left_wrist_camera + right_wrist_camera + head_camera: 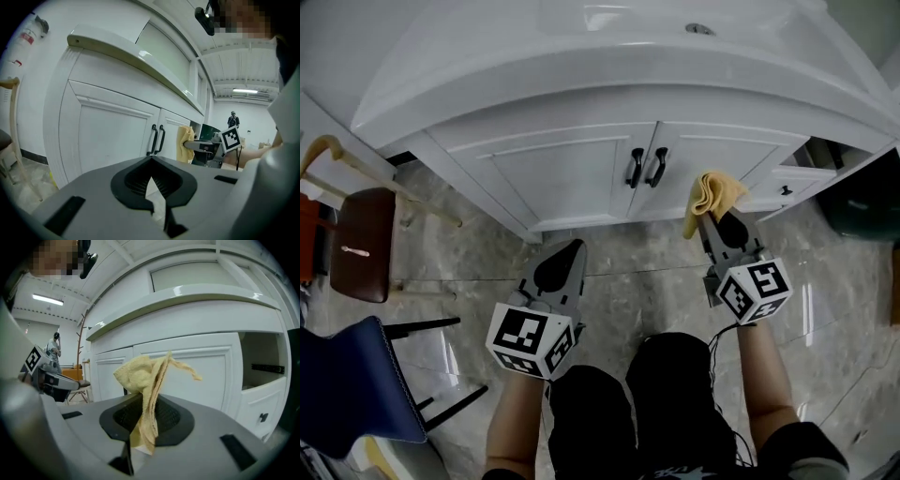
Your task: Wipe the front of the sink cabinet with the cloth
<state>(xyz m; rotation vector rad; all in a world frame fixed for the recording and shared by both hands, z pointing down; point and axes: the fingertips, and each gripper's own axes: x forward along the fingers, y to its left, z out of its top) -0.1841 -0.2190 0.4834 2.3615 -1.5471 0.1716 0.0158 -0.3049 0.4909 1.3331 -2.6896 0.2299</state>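
Note:
The white sink cabinet (572, 173) has two doors with black handles (645, 167) under a curved white basin. My right gripper (710, 217) is shut on a yellow cloth (715, 194), which it holds up just in front of the right door, a little right of the handles. From the right gripper view the cloth (149, 385) sticks up out of the closed jaws, bunched at the top. My left gripper (574, 246) hangs lower over the floor in front of the left door, shut with nothing in it. The left gripper view shows the cloth (185, 142) and the handles (157, 139).
A brown chair (361, 244) with a wooden frame stands at the left, and a blue chair (352, 394) nearer the front left. An open drawer section (792, 178) sits at the cabinet's right. The floor (647, 281) is glossy stone tile. The person's knees (637, 394) are below.

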